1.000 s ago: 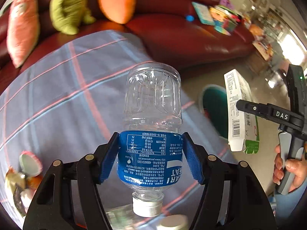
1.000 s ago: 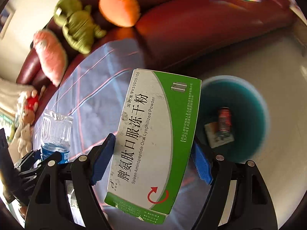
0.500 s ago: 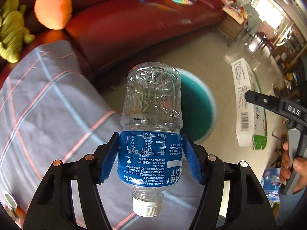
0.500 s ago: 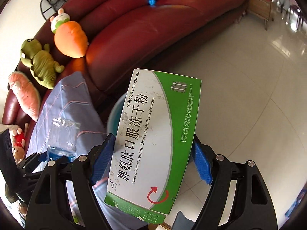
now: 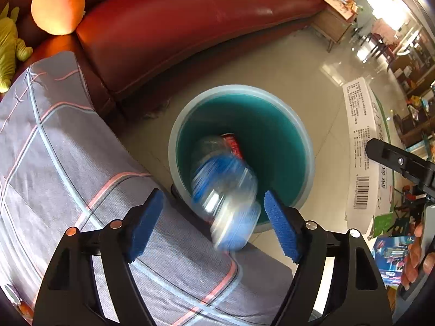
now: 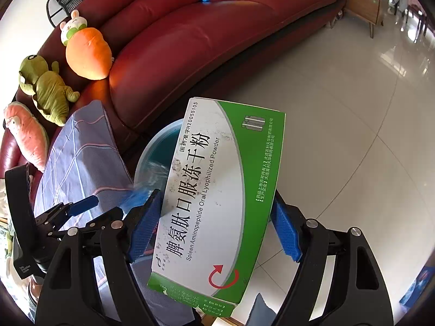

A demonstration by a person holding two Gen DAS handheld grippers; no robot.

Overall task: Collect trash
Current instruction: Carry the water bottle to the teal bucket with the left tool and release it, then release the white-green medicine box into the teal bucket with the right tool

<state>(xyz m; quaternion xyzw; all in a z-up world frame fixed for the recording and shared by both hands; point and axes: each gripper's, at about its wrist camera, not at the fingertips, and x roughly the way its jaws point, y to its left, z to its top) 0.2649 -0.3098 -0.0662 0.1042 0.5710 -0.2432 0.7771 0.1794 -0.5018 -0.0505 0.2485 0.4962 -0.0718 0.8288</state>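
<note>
My left gripper (image 5: 213, 222) is open above a teal trash bin (image 5: 296, 135) on the floor. A clear plastic bottle with a blue label (image 5: 225, 190) is blurred in mid-fall between the open pads, over the bin. A red can (image 5: 233, 144) lies inside the bin. My right gripper (image 6: 214, 231) is shut on a green and white medicine box (image 6: 217, 198), held to the right of the bin. The box also shows in the left wrist view (image 5: 360, 157). The bin (image 6: 152, 149) is partly hidden behind the box.
A table under a grey plaid cloth (image 5: 68, 163) lies left of the bin. A dark red sofa (image 5: 176, 21) with plush toys (image 6: 87, 51) stands behind. Tiled floor (image 6: 353, 108) spreads to the right. A wooden side table (image 6: 364, 2) is at the far right.
My left gripper opened and let go of the bottle, which now falls toward the bin. Both grippers have moved further over the bin and floor. The right gripper still holds the box.
</note>
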